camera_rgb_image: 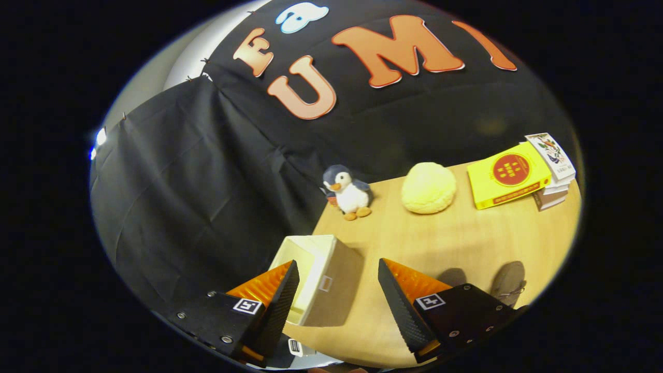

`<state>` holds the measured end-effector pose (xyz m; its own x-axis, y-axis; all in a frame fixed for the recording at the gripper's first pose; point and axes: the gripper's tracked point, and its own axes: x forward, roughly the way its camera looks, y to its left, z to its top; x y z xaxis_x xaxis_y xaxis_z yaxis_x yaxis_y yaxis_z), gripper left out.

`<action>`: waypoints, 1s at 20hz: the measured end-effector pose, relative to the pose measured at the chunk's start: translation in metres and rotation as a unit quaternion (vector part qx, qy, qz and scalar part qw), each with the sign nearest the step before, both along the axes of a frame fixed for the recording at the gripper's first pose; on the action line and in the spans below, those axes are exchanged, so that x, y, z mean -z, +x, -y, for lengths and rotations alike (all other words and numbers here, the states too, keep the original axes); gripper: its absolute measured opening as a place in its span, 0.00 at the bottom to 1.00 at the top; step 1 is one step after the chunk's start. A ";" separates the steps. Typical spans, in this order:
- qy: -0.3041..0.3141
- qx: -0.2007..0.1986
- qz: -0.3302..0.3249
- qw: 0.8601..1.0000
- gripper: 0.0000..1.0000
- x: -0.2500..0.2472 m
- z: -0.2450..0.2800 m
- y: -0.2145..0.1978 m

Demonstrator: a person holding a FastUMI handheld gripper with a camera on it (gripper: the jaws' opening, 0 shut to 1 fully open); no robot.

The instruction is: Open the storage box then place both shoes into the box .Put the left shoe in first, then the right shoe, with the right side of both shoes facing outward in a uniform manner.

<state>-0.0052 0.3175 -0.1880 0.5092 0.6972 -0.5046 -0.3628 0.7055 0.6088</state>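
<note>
- Gripper [337, 295] hangs above the desk, fingers spread wide, holding nothing.
- Black cloth wall [207, 181] drapes behind, from 9 to 1 o'clock.
- Wooden desk [456, 238] runs toward 3 o'clock.
- Open storage box [323, 274] sits at the desk's corner, between the fingers, nearer the left one.
- Book stack [523, 173] at 2 o'clock; a yellow plush ball [429, 187] and a penguin toy [348, 191] lie beyond the fingers.
- One grey shoe [508, 282] lies just beyond the right finger, at 4 o'clock.

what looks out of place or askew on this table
The yellow book sits crooked on the book stack, overhanging it. The storage box, already open, stands at the table's corner. One grey shoe lies beside the open tool, which holds nothing.
</note>
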 end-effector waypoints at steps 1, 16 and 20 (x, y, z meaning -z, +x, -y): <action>-0.010 0.005 -0.004 1.000 0.92 0.014 0.011 -0.003; -0.188 0.049 -0.084 0.977 0.93 0.210 0.097 -0.044; -0.218 0.040 -0.078 0.972 0.91 0.230 0.094 -0.044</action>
<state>-0.0490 0.2239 -0.4183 0.4463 0.3602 -0.8192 -0.2226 0.9313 0.2883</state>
